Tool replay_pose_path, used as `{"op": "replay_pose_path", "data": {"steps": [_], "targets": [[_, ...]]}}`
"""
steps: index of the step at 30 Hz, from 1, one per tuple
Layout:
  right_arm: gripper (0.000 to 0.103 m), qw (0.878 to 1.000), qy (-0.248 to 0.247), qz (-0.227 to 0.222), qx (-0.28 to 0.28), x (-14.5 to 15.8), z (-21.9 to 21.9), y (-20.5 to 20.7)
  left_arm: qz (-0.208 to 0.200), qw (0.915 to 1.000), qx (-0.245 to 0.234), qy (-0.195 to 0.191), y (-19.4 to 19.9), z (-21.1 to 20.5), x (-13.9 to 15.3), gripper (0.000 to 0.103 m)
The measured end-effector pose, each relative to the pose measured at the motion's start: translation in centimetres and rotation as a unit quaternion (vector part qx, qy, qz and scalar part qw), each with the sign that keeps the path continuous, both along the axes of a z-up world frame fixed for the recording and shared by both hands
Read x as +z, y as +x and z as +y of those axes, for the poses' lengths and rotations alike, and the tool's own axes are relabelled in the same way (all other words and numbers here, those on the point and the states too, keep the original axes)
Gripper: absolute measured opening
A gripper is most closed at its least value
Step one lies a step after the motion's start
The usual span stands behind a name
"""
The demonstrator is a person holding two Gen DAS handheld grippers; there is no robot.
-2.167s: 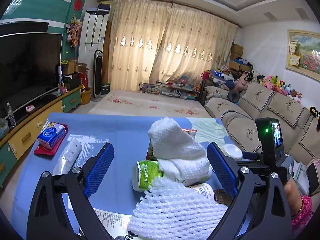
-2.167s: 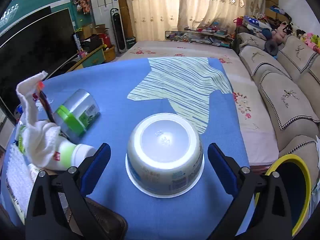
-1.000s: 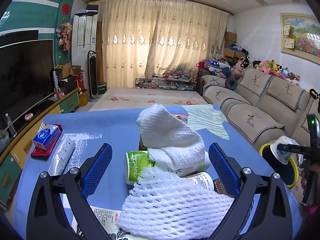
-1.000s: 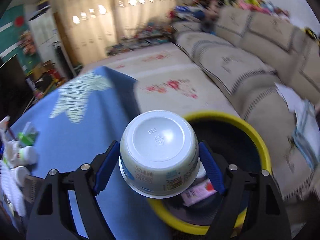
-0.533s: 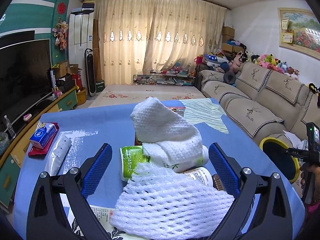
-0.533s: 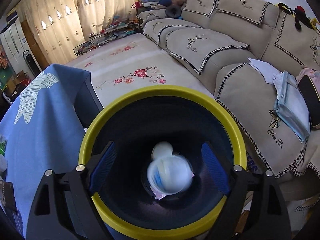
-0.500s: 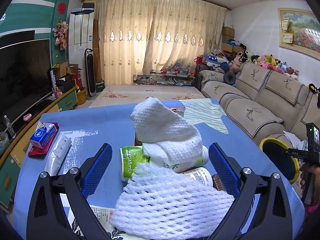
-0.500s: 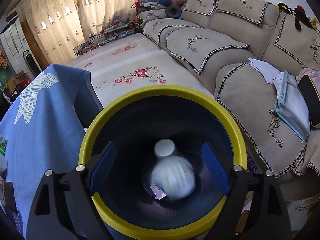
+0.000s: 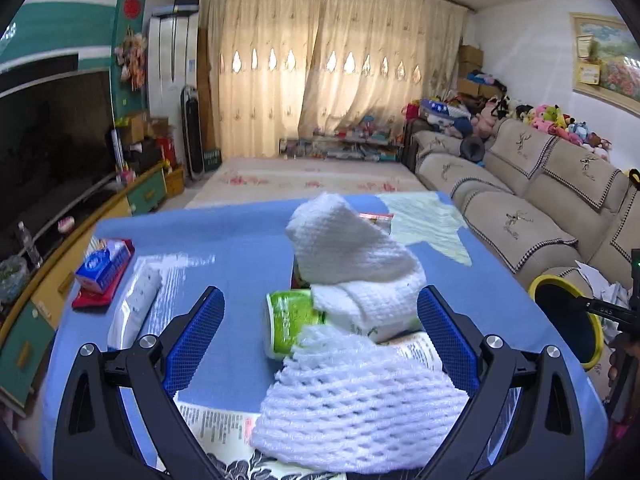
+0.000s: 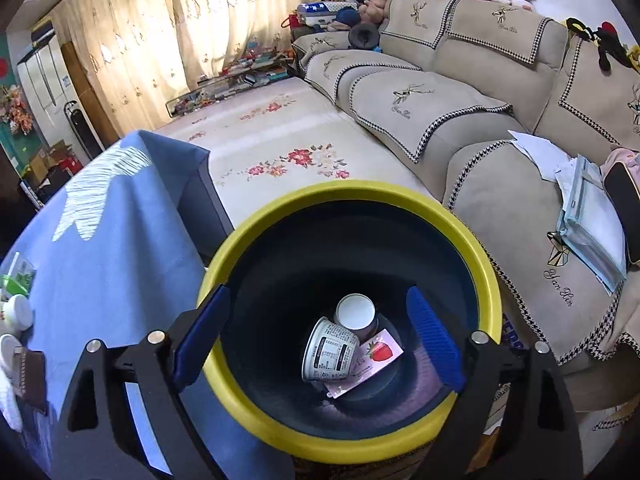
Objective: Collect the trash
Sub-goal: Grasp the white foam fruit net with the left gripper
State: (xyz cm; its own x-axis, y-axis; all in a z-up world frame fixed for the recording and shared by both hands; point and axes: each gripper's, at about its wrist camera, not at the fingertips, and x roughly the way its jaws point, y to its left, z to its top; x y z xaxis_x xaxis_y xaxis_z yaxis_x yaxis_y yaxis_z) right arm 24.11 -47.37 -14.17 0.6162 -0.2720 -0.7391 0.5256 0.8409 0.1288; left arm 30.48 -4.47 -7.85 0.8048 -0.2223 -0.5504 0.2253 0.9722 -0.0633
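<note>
Right tongs (image 10: 318, 340) gape empty above the yellow-rimmed bin (image 10: 476, 248); left tongs (image 9: 320, 328) spread wide around a green can (image 9: 288, 318), writing blurred

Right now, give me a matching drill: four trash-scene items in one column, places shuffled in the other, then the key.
Items
1. white printed plastic cup
2. white foam fruit net
3. green drink can
4. blue tissue pack

Places
A. far left on the blue tablecloth, on a red pad
B. on its side, partly under a white knitted cloth
C. nearest the left gripper, between its open jaws
D. inside the yellow-rimmed bin, below the open right gripper

Pairs: 1-D, 2-C, 3-B, 4-A
</note>
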Motion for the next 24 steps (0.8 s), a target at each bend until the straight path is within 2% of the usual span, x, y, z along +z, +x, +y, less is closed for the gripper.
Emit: {"op": "replay_pose_path", "data": {"steps": [4,8,12,15,18,24], "targets": [[0.086,1.0,-0.003,-0.016,-0.001,1.0,0.0,-1.3,0.01,0.9997,-0.012,-0.021,-1.1,1.0,0.7,0.096],[0.087,1.0,0.004,-0.028,0.002,1.5,-0.3,-2.1,0.016,0.9995,-0.024,-0.013,-2.8,2.5,0.7,0.096],[0.087,0.999,0.01,-0.032,0.013,1.6,0.1,-2.2,0.044,0.9987,-0.026,-0.002,-3.9,4.4,-0.6,0.096],[0.087,0.999,0.015,-0.032,0.02,1.4,0.5,-2.1,0.062,0.9974,-0.033,-0.015,-3.9,5.3,-1.6,0.095],[0.087,0.999,0.017,-0.032,0.024,1.5,0.9,-2.0,0.076,0.9957,-0.049,-0.019,-3.6,4.8,-2.4,0.091],[0.087,0.999,0.014,-0.034,0.027,1.9,1.2,-2.0,0.101,0.9924,-0.069,0.01,-2.1,2.7,-4.1,0.088]]}}
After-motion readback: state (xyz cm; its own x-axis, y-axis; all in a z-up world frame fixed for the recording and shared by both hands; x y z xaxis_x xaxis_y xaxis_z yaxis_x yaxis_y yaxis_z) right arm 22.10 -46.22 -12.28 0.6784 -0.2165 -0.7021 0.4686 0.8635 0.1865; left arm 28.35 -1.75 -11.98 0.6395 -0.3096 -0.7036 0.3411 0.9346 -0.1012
